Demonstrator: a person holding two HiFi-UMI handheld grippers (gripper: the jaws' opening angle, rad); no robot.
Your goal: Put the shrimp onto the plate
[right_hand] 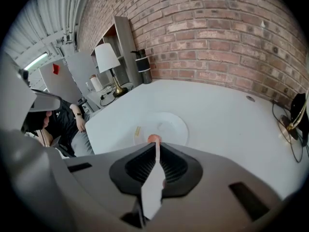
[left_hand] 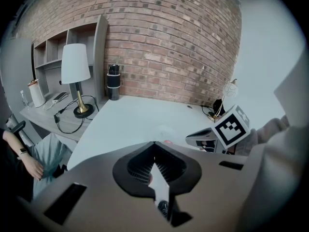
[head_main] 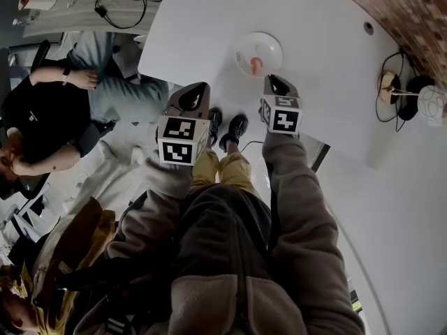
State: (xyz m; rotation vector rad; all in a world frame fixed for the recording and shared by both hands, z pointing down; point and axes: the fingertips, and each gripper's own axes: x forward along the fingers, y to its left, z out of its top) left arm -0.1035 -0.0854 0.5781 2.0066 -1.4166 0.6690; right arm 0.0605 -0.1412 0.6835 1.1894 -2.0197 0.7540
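My left claw (left_hand: 154, 144) is closed, its two jaws meeting at the tips with nothing between them. My right claw (right_hand: 157, 145) is the same: the jaws are pressed together to a thin seam and hold nothing. From my head camera the two hang side by side at the near edge of the white table (head_main: 209, 26). The left one sits across the edge above my legs and shoes, and the right one is over the tabletop.

Just ahead of the right claw's tips lies the shrimp (right_hand: 153, 139), pink-orange, on the near part of the round white plate (right_hand: 169, 122). Neither claw touches it. The plate stands on the table close to the edge nearest me, a little nearer my right claw than my left. By the plate's left rim there is a small yellowish mark (right_hand: 137, 131); I cannot tell whether it is a sticker or a scrap.

Farther out, the table runs up to a curved brick wall (right_hand: 217, 37). A black flask (left_hand: 113, 82) stands upright at the table's far corner against that wall. Beside it, on a lower grey desk, is a table lamp (left_hand: 76, 64) with a white shade and a brass foot, its cable looped on the desk. A tangle of dark cables (head_main: 394, 96) lies at the table's right end. A person (head_main: 63, 117) sits off to my left, one hand on a knee.
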